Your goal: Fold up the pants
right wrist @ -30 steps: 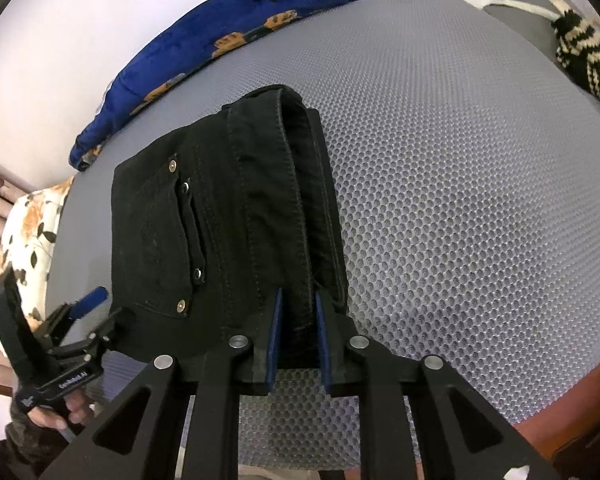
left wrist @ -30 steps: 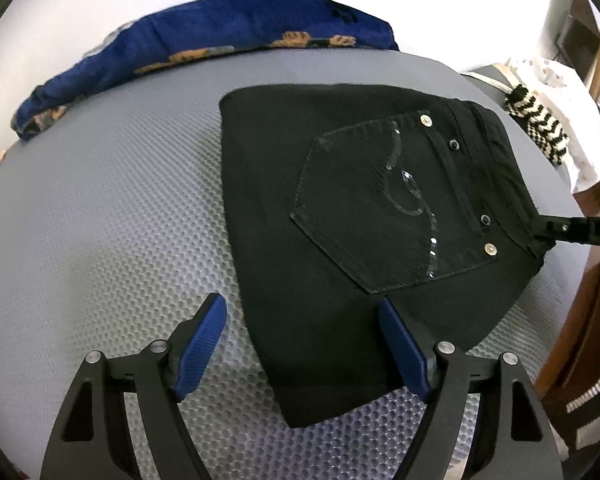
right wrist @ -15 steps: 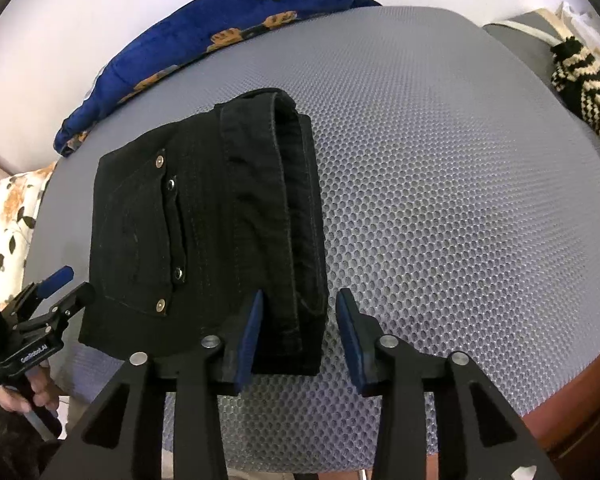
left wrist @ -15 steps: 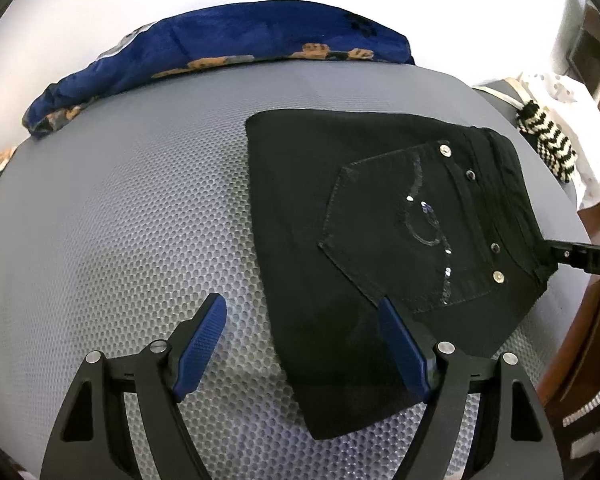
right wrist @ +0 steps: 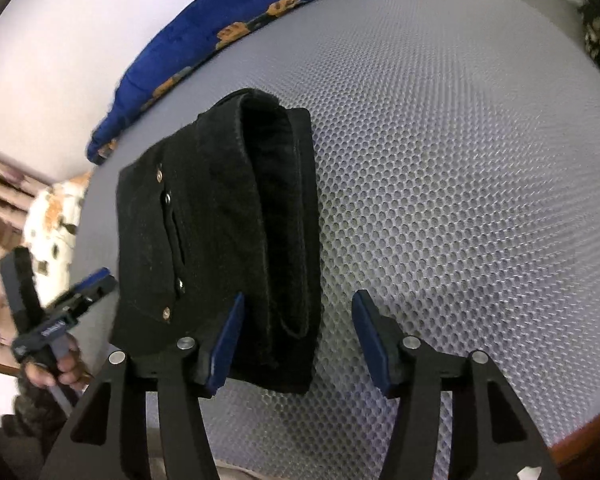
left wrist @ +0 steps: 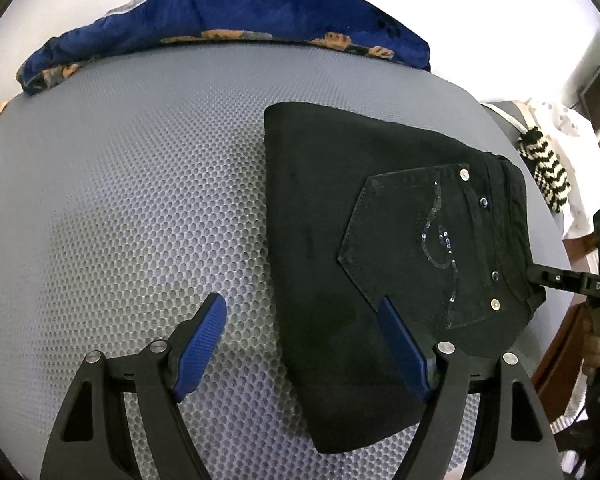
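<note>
The black pants [left wrist: 364,248] lie folded in a compact stack on the grey mesh mat [left wrist: 120,200], back pocket with studs facing up. My left gripper [left wrist: 304,344] is open, straddling the near left edge of the stack, holding nothing. In the right wrist view the folded pants [right wrist: 220,240] show their waistband fold edge. My right gripper [right wrist: 296,340] is open just behind the waistband end, its left finger [right wrist: 226,344] over the fabric, gripping nothing. The left gripper [right wrist: 88,288] shows at the far left there; the right gripper's tip [left wrist: 560,280] shows by the waistband.
A blue paw-print cushion [left wrist: 228,16] lies along the mat's far edge. A black-and-white zigzag knit [left wrist: 548,172] and white cloth sit off the right side. A wooden edge [right wrist: 580,436] borders the mat. A floral cloth [right wrist: 56,212] lies beyond the left edge.
My right gripper let go of the waistband fold and opened wide, backing off slightly. My left gripper stayed open and shifted left, so the pants sit further right in its view.
</note>
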A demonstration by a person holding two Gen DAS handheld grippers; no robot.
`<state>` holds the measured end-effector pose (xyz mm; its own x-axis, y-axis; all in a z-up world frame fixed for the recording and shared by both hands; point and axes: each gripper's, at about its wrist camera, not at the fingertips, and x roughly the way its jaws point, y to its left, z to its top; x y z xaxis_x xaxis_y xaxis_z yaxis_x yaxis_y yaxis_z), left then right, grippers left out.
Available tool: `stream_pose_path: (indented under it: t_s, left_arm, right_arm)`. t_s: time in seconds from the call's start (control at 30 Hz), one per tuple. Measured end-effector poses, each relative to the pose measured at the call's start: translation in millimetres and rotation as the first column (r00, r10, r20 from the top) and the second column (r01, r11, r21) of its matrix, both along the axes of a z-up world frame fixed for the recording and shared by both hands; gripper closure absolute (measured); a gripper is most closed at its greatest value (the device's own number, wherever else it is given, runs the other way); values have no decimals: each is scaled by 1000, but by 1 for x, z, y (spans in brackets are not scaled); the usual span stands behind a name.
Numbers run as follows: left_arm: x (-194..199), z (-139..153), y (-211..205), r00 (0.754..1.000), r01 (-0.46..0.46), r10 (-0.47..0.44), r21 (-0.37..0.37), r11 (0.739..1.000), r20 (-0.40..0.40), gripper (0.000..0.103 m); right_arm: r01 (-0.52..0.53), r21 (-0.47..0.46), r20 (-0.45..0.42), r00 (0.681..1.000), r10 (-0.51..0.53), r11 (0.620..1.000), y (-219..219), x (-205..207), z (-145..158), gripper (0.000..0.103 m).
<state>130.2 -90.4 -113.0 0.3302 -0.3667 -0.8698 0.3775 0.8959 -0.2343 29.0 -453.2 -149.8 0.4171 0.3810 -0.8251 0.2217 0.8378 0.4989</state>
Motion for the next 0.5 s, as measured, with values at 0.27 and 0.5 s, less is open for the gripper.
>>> stream_pose_path:
  t_s: [0.27,0.5]
  left_arm:
    - [14,-12,5,997,-30,25,-51,998,-79,24]
    - [29,-21,15,988,-65,46,-127,990,-147,24]
  right_arm:
    - [-28,140,40,999,22,990,-18,3,-12,50]
    - [-70,222,66,996,56,973,-26,14,-17,50]
